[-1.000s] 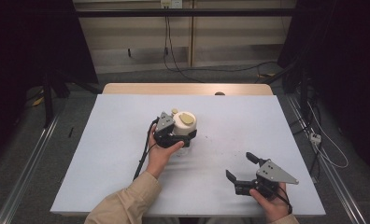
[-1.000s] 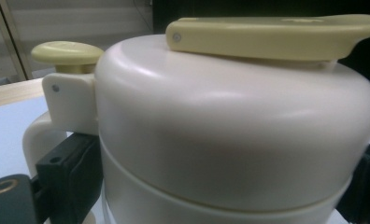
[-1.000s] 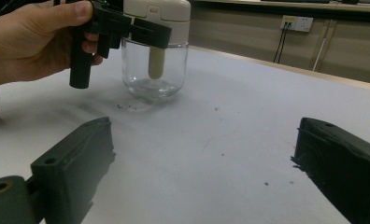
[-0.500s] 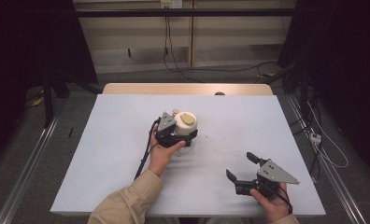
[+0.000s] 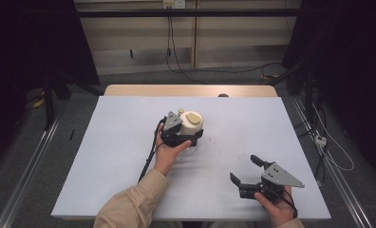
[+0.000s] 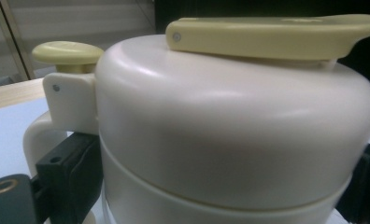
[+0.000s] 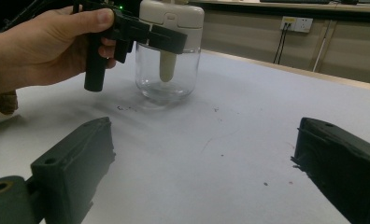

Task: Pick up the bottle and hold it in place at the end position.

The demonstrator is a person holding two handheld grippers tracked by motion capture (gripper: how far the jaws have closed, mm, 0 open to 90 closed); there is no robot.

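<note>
Nearest me: right gripper [image 5: 247, 172], low at the near right of the table [image 5: 105, 156], jaws spread wide w/ nothing between them. It's well apart from the action, pointed roughly toward the jar. From its own view the jaws frame bare white tabletop w/ a few dark specks.

Mid-table: left gripper [image 5: 188, 137], held in the person's left hand [image 5: 169, 154], jaws closed around the jar [image 5: 191, 124] just under its cream lid [image 6: 230, 121]. Left gripper view shows a black jaw on each side of the body, hugging it at the band where the lid meets the glass. The jar stands upright on the table, about centre, clear glass lower half visible from the right gripper view [image 7: 167, 74], pale stem hanging inside.

On top: a yellowish flip lever [image 6: 272, 30] lying flat, plus a small round knob [image 6: 67, 52] over the handle side.

My read: the left is steadying the jar so the right can work the lid or lever. To do that well: keep the left grip firm but level, don't tilt, glass base could skid on the smooth sheet. Bring the right in from the free side, narrow its jaws before contact, and press straight down, not sideways, or the jar twists in the grip.

Far end: wooden table edge, wall sockets, cables.
</note>
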